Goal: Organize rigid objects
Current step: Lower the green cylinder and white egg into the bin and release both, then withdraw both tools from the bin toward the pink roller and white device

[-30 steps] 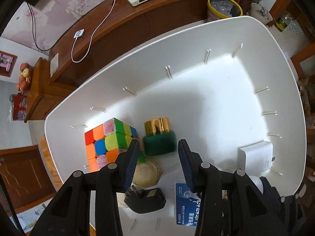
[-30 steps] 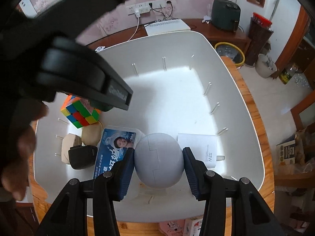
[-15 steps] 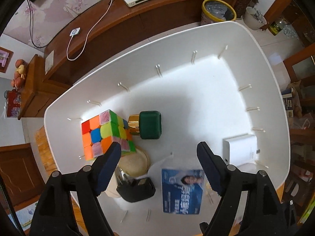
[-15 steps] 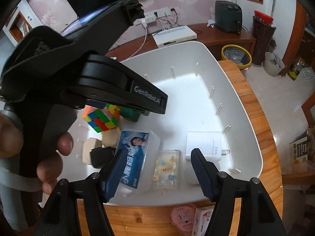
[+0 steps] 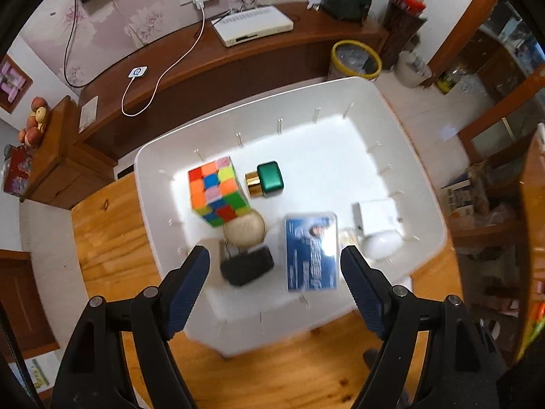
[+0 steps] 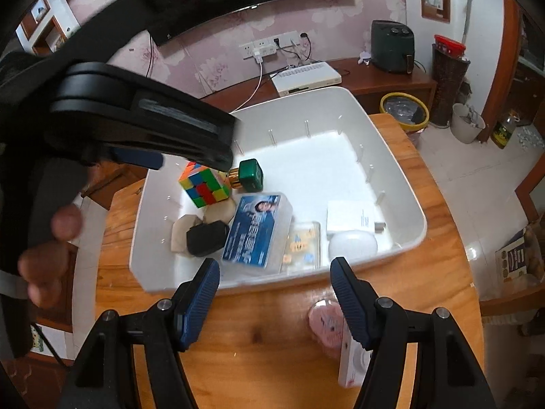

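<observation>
A white bin (image 5: 425,184) on the wooden table holds a colourful puzzle cube (image 5: 218,194), a green bottle with a gold cap (image 5: 269,180) lying on its side, a blue-labelled clear box (image 5: 311,252), a black plug (image 5: 247,266), a white charger (image 5: 378,216) and a white egg-shaped object (image 6: 352,245). My left gripper (image 5: 274,255) hangs open above the bin's near edge, nothing between its fingers. My right gripper (image 6: 275,266) is open too, just outside the bin's near wall (image 6: 238,281). The left gripper's body (image 6: 143,126) and a hand (image 6: 51,248) fill the right wrist view's left side.
A pink round item (image 6: 325,327) and a small white carton (image 6: 351,364) lie on the wooden table (image 6: 259,334) beside my right fingers. Beyond the bin stand a dark cabinet with a white set-top box (image 5: 252,25) and a yellow-rimmed waste bucket (image 5: 356,59).
Both grippers opened and pulled up and back from the bin. The left released the green bottle, which now lies on its side. The right released the egg-shaped object beside the charger.
</observation>
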Tool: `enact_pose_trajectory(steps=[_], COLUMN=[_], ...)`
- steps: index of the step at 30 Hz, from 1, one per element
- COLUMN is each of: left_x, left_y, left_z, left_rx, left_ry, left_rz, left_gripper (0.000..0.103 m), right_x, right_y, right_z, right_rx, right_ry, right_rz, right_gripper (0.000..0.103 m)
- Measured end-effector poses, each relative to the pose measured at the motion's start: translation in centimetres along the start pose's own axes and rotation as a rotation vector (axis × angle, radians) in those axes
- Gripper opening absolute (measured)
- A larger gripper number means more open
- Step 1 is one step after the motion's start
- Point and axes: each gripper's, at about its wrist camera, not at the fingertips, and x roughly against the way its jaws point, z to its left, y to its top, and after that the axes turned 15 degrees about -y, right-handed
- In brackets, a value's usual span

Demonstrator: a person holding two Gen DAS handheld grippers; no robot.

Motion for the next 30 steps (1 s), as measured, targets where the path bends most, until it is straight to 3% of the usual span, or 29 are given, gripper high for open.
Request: enact_pose_trajectory(steps=[9,16,25,30], left_x=[7.0,9.1,7.5,4.6], left_y=[-6.5,-11.1,-15.9,-17.2], left_z=[-1.7,-3.7,-4.9,-4.5], left_rx=[-0.109,-0.181,-0.239,-0.218], left_ry=[-0.093,-0.152,-0.160,-0.161], left_rz=[-0.082,-0.112,-0.111,-0.061], left_gripper=[0.082,0.082,0.082,0.082], right_x=[5.8,9.1,9.5,7.0], right_y=[-2.4,-4.8,-9.8,-12.9], right_z=[-0.8,-1.2,-3.0,-5.2], right_rx=[-0.020,-0.009,0.012,-0.002], right_ry=[-0.008,-0.033,-0.080,-0.141], right_rz=[-0.077,-0.130,-0.135,-0.054], right_gripper=[0.068,0.068,0.072,0.072])
